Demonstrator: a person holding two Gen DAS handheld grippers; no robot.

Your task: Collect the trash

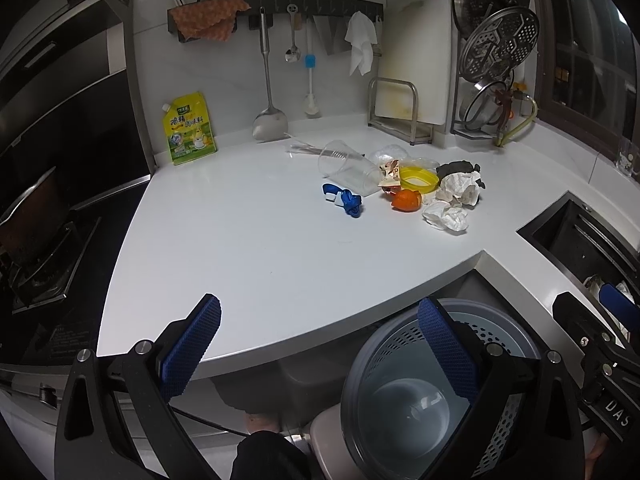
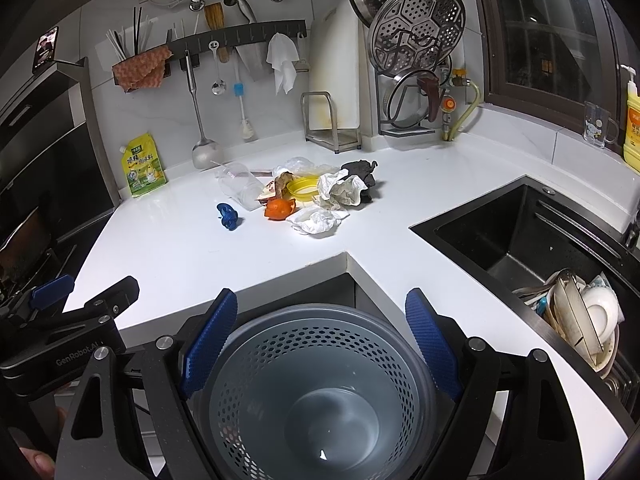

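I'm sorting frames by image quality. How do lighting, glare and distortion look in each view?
Left wrist view: dim, dark fisheye corners, counter edge bowed, trash pile sharp, left gripper in shadow. Right wrist view: brighter, soft glare on the counter near the tissue, black window, bin looms large between the right gripper fingers.

I am in a home kitchen. I see a white worktop [image 2: 168, 248], a black sink [image 2: 516, 240] with dirty dishes [image 2: 584, 320], a stove [image 1: 44, 264], and a spatula [image 2: 202, 136] hanging on the far wall.
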